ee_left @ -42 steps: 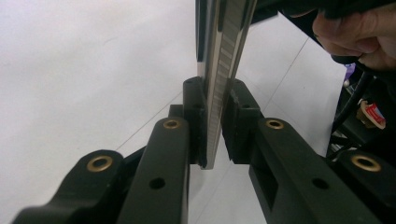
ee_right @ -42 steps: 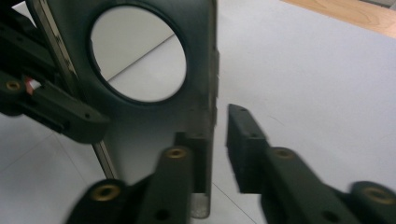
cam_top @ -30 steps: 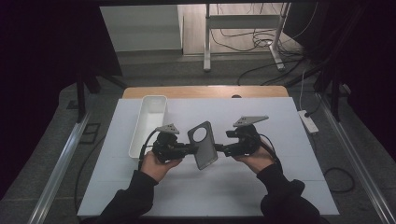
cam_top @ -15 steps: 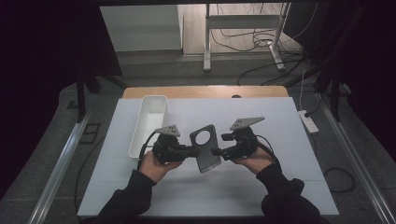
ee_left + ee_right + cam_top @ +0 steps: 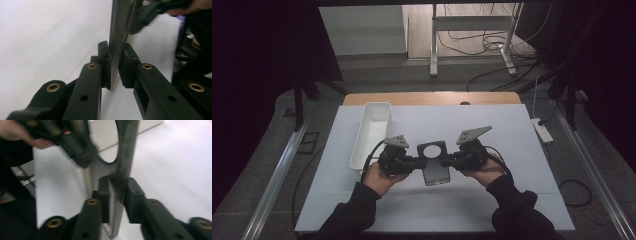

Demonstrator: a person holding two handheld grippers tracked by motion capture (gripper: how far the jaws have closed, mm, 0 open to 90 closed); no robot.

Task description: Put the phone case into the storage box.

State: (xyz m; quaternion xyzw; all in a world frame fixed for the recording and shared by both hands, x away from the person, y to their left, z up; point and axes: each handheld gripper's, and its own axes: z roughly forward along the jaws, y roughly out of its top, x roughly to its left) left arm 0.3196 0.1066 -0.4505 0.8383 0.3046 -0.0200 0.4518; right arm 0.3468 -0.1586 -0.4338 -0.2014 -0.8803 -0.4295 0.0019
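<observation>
A dark flat plate (image 5: 434, 167) with a round hole near its far end hangs just above the white table (image 5: 512, 200), held between both grippers. My left gripper (image 5: 419, 163) is shut on its left edge; in the left gripper view the pads (image 5: 104, 62) pinch the thin plate (image 5: 122, 25). My right gripper (image 5: 448, 161) is shut on the right edge. Its jaws have just been closing, with the plate (image 5: 127, 152) between its pads (image 5: 133, 195). Each gripper view shows the other gripper beyond the plate: the right one (image 5: 150, 12) and the left one (image 5: 72, 145).
A long white tray (image 5: 372, 132) stands on the table to the left of my left hand. A wooden table edge (image 5: 432, 98) runs along the back. A power strip (image 5: 543, 130) lies off the right side, with cables on the floor behind.
The right gripper's jaws have closed onto the plate's right edge. The plate, tilted before, now sits squarer between the two grippers. Both hands stay where they were.
</observation>
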